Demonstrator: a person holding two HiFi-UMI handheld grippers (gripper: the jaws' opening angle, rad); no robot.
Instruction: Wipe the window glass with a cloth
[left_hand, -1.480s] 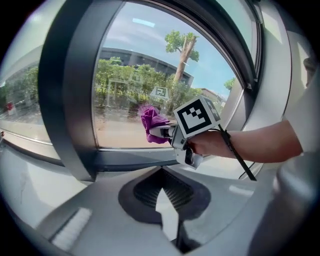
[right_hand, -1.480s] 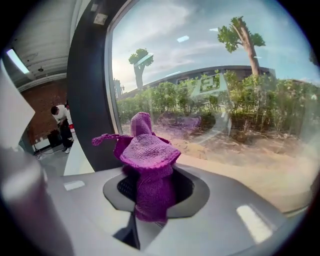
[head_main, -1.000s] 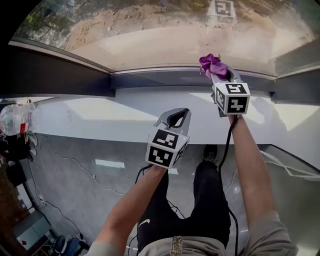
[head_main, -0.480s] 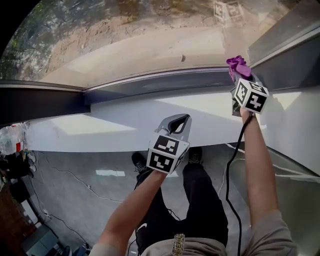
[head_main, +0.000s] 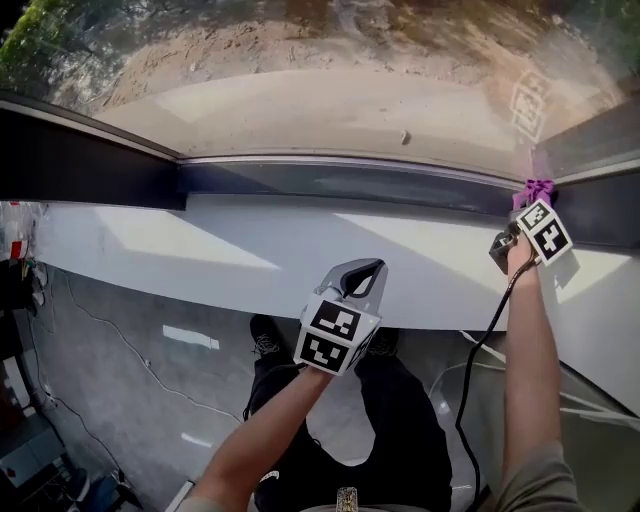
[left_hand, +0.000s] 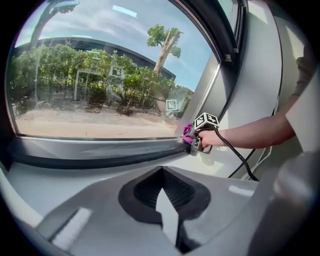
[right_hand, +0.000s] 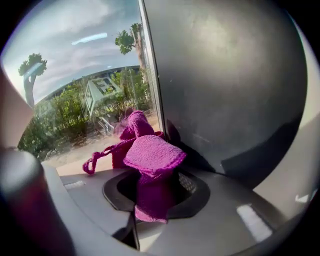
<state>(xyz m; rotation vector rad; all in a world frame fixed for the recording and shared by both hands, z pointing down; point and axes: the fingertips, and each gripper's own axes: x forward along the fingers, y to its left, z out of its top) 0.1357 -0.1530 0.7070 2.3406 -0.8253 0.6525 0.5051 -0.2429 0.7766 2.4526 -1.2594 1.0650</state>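
Right gripper view showed the right gripper (right_hand: 152, 200) clamping the cloth (right_hand: 152, 156) at the glass (right_hand: 75, 85) corner, where the frame (right_hand: 225, 90) could snag it; left gripper (left_hand: 165, 202) closed, empty.

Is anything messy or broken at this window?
Nothing looks broken or spilled. The purple cloth is scrunched up in the right gripper, at the bottom right corner of the glass. One small dark speck sits on the glass. The left gripper is shut and empty.

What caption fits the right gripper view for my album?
Right tool holding a purple cloth up by the window glass, next to the dark frame.
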